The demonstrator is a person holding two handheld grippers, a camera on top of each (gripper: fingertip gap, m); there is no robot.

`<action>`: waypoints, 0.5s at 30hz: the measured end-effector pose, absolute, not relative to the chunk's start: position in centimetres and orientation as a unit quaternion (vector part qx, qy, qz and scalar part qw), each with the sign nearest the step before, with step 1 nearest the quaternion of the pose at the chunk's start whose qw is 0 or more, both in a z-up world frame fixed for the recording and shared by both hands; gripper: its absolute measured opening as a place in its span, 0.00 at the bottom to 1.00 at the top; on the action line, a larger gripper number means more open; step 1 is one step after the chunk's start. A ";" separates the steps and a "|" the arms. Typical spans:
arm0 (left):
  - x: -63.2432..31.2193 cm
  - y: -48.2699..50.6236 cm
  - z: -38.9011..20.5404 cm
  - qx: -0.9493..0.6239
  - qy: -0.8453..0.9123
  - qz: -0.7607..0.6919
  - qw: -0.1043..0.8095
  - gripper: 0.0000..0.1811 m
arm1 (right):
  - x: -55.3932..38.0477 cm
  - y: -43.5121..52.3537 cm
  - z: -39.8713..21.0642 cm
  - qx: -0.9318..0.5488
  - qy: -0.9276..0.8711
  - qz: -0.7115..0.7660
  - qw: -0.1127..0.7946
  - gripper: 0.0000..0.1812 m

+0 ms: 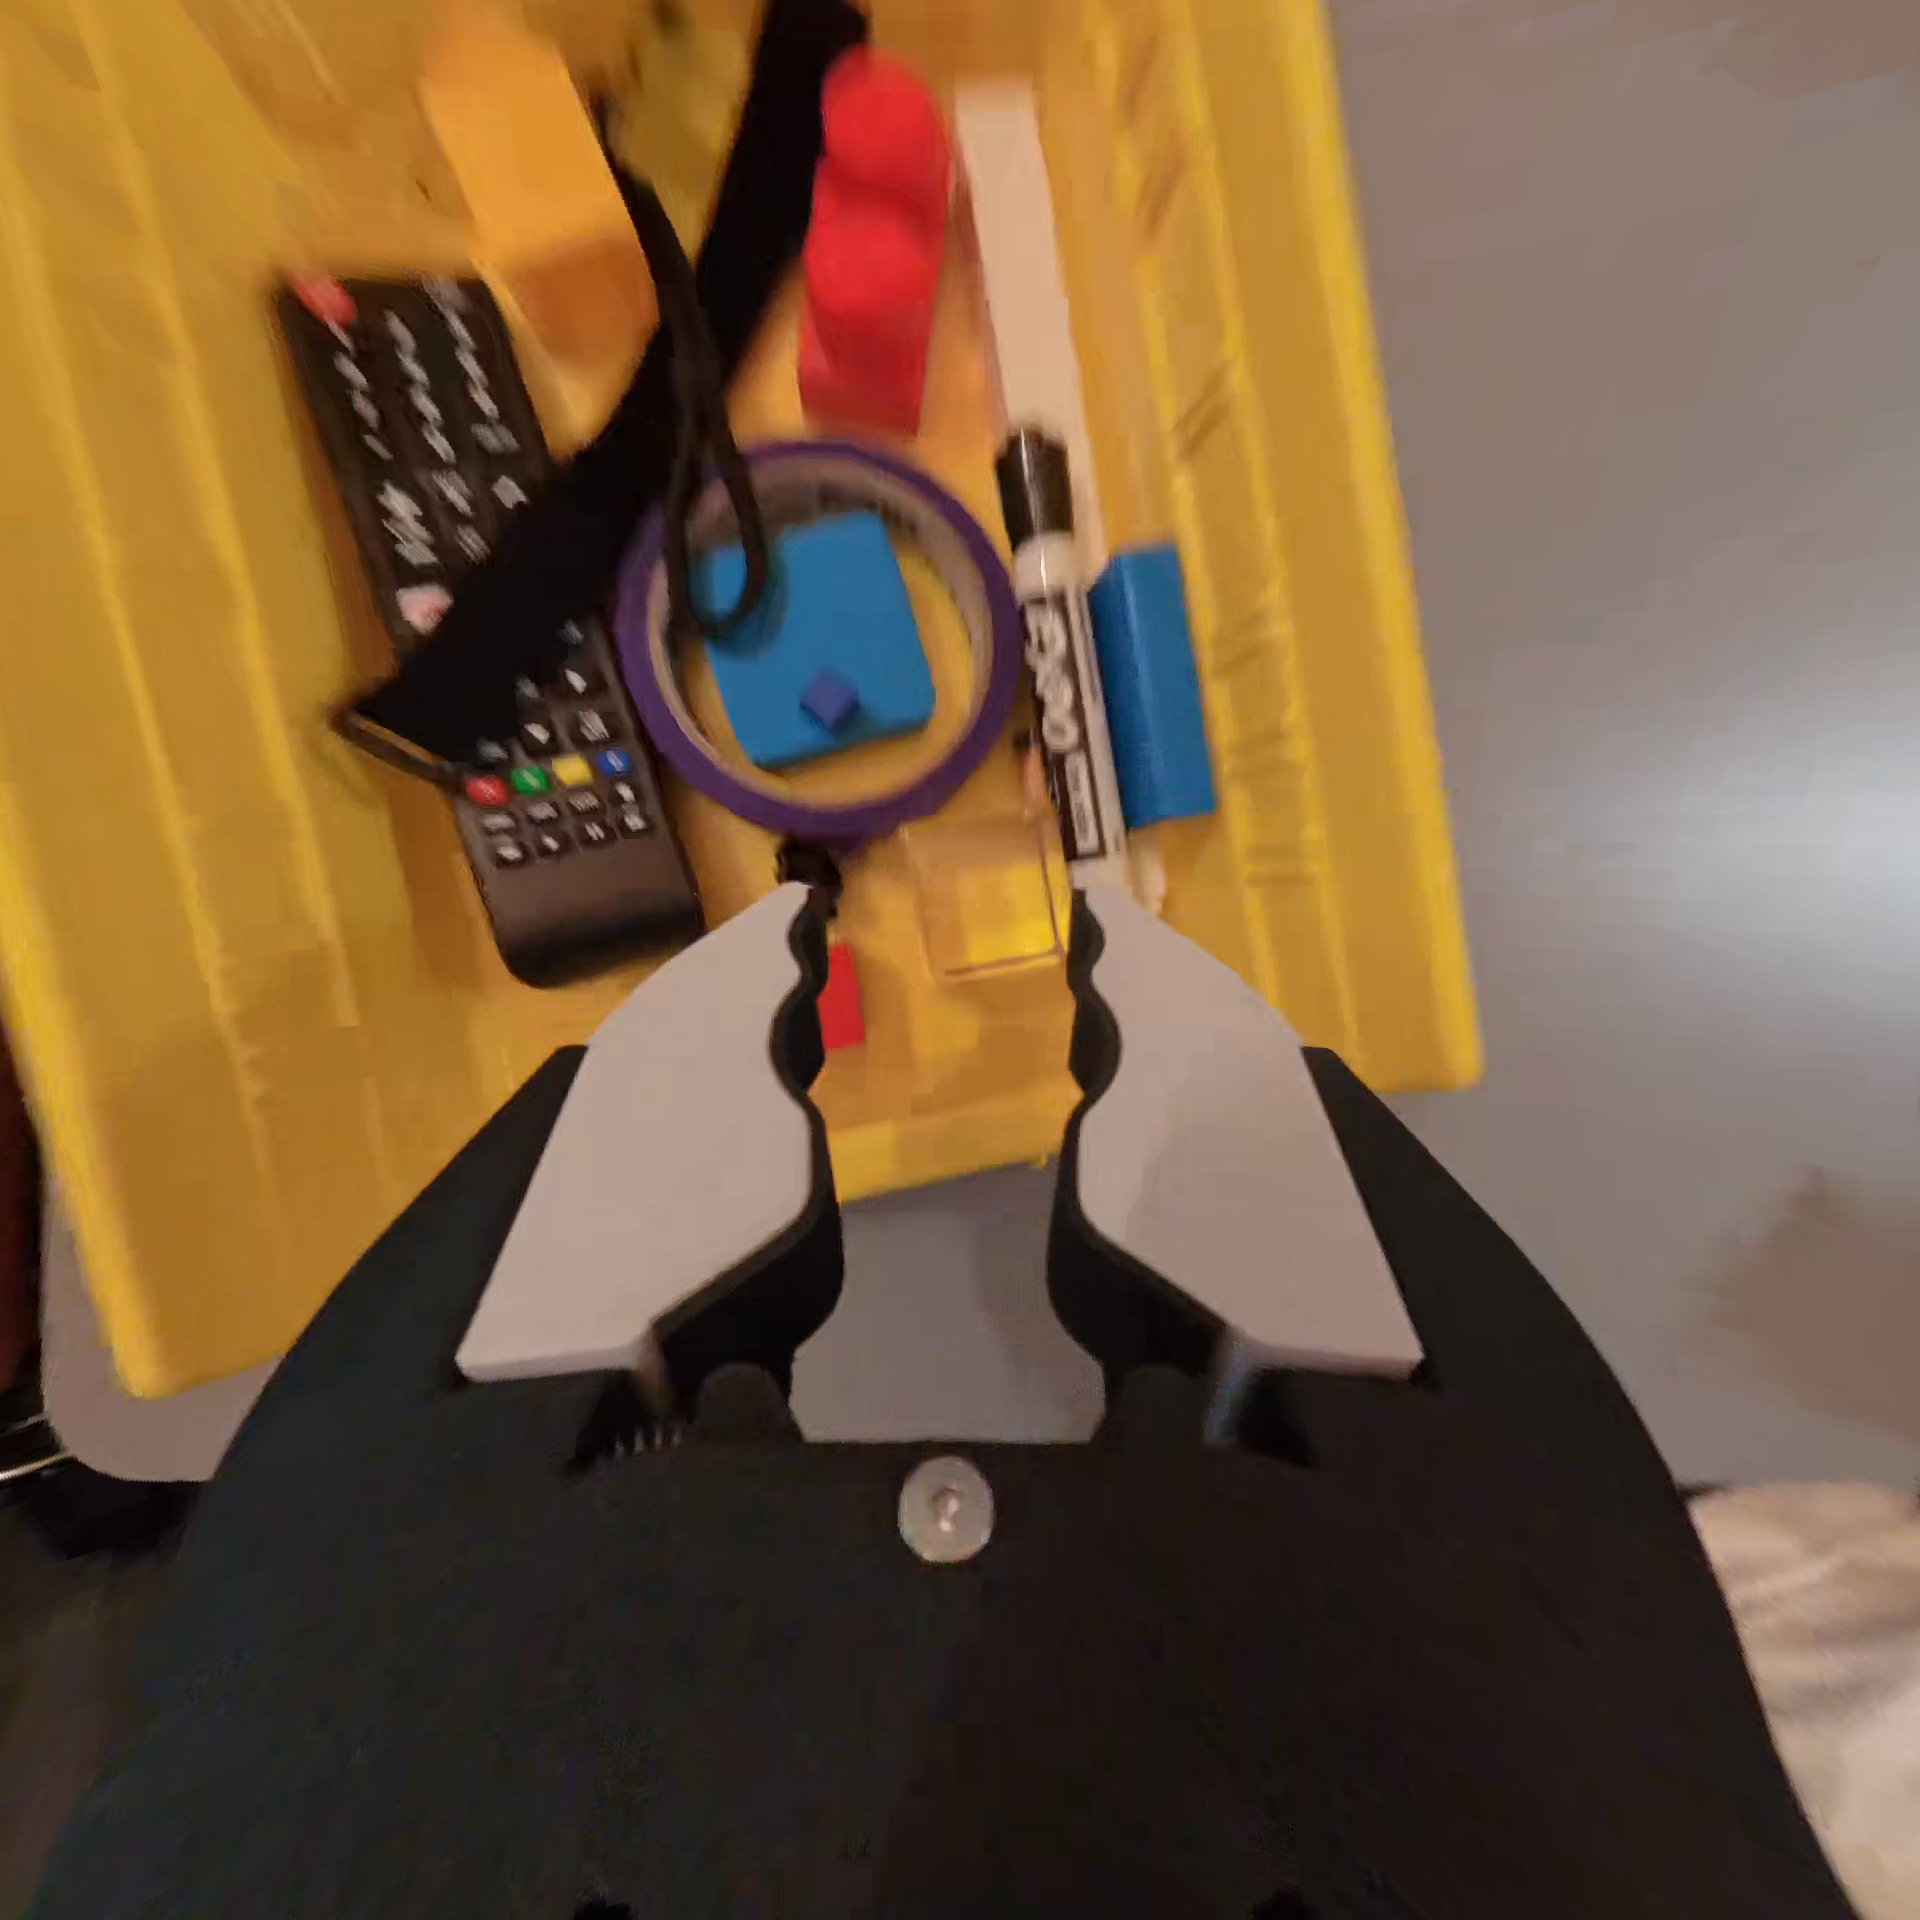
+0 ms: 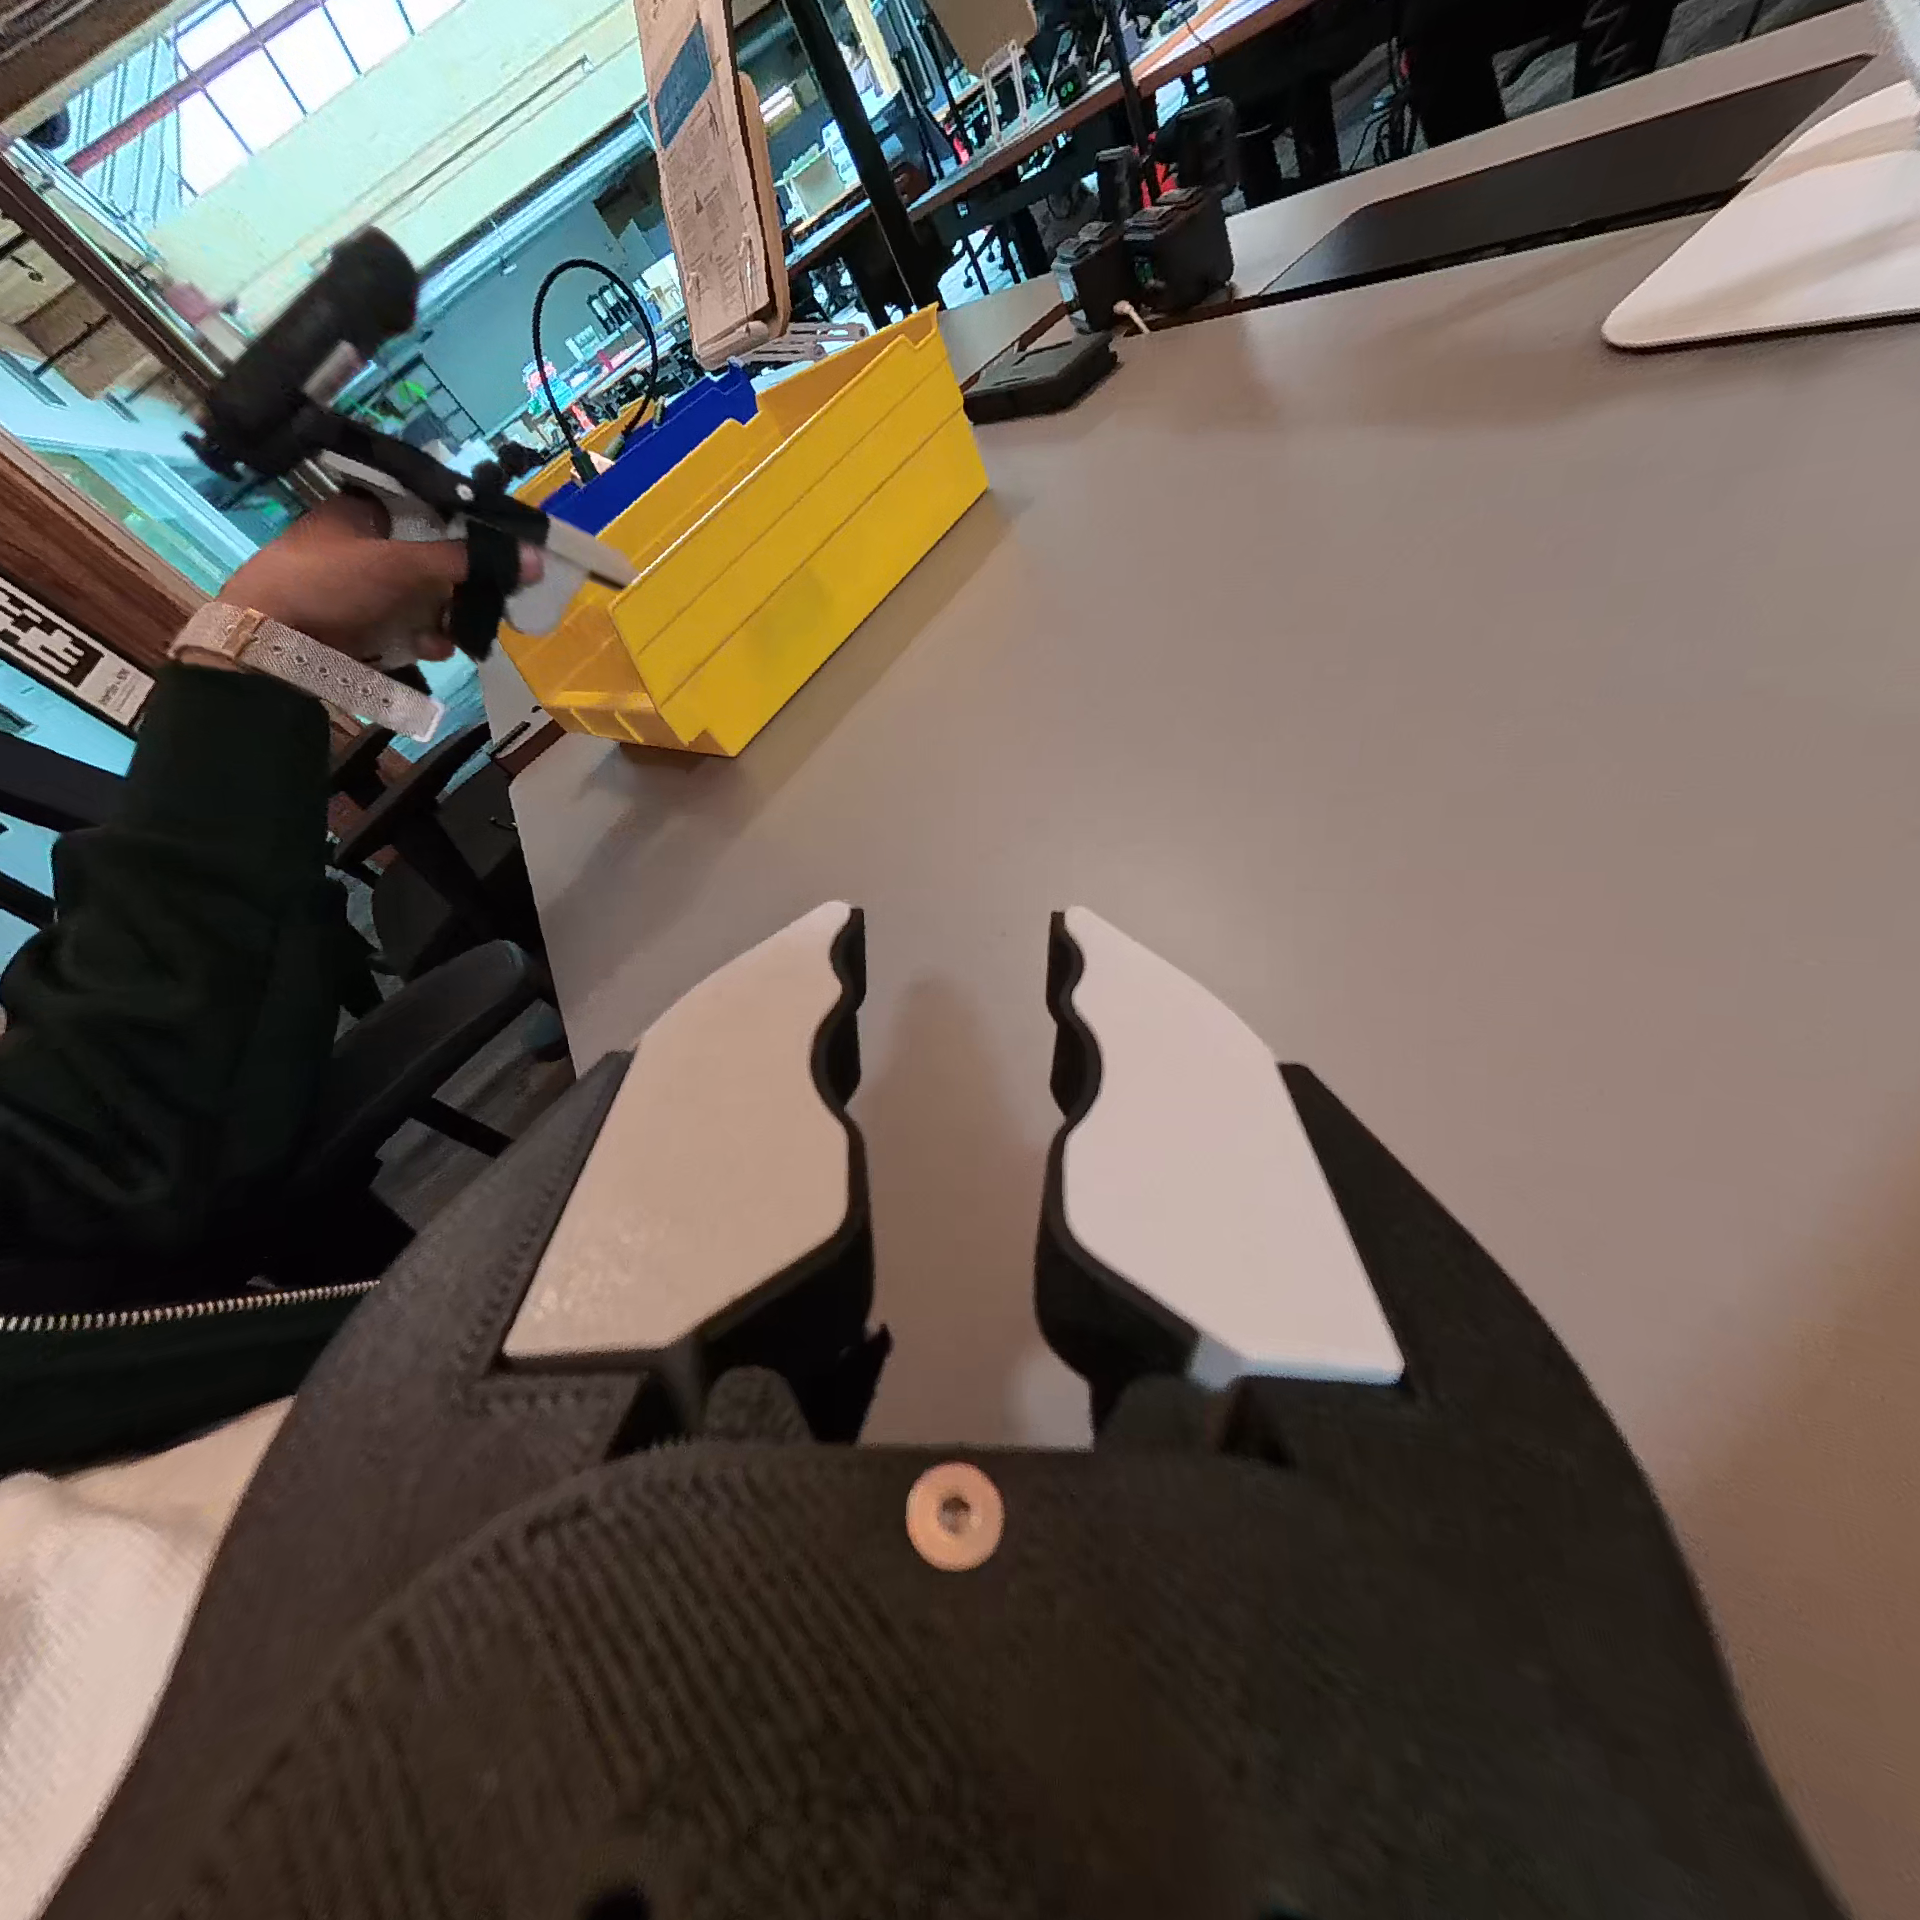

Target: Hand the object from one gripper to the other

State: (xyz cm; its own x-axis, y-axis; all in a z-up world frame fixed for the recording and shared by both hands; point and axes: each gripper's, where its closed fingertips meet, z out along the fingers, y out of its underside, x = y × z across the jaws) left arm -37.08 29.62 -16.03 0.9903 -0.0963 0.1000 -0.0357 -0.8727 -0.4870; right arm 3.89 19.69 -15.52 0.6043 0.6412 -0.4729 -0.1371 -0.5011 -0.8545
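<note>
Hovering over the yellow plastic bin (image 1: 208, 727), my left gripper (image 1: 940, 904) stands with jaws apart, holding nothing. Below lie a black remote control (image 1: 582, 831), a purple tape ring (image 1: 821, 639) around a blue block (image 1: 831, 644), and a black-capped white marker (image 1: 1060, 665). My right gripper (image 2: 954, 925) is spread and empty above the grey table (image 2: 1351, 675), well apart from the bin (image 2: 790, 582).

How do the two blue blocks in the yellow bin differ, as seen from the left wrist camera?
The squarish blue block lies inside the purple tape ring; the long blue block lies outside it, beside the marker. The squarish one is broad and flat and carries a small darker blue cube on top; the long one is narrow and bare. A black cord crosses the squarish one only. Both rest in the yellow bin, untouched.
</note>
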 end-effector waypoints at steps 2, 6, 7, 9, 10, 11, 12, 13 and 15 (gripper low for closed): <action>-36.2 29.1 -18.2 -0.972 0.046 -0.093 0.209 0.30 | 3.6 19.7 -15.8 -0.766 -0.171 0.408 0.467 0.19; -35.6 28.9 -20.8 -0.981 0.056 -0.098 0.160 0.37 | 3.4 19.6 -15.9 -0.768 -0.179 0.400 0.467 0.19; -35.4 29.1 -20.9 -0.980 0.056 -0.100 0.161 0.37 | 3.4 19.6 -15.9 -0.768 -0.180 0.398 0.469 0.18; -35.0 29.1 -21.0 -0.981 0.065 -0.093 0.156 0.34 | 3.6 19.5 -15.8 -0.766 -0.176 0.402 0.470 0.18; -35.0 28.9 -21.0 -0.982 0.066 -0.088 0.152 0.33 | 3.6 19.5 -15.7 -0.765 -0.173 0.407 0.469 0.18; -35.2 28.8 -21.1 -0.984 0.066 -0.078 0.147 0.32 | 3.7 19.5 -15.7 -0.763 -0.169 0.413 0.468 0.18; -35.5 28.6 -21.1 -0.985 0.065 -0.067 0.143 0.31 | 3.7 19.5 -15.6 -0.762 -0.164 0.418 0.467 0.18; -36.2 28.5 -21.2 -0.987 0.060 -0.051 0.139 0.26 | 3.7 19.4 -15.5 -0.760 -0.161 0.423 0.466 0.18; -37.0 28.2 -21.3 -0.987 0.055 -0.050 0.140 0.24 | 3.7 19.3 -15.4 -0.759 -0.158 0.430 0.464 0.18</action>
State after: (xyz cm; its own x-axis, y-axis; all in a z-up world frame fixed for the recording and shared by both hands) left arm -36.95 28.24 -21.30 0.9889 -0.1226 0.0834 -0.0946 -0.9549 -0.2814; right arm 3.72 19.33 -15.41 0.5811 0.6379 -0.5053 -0.1592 -0.5198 -0.8393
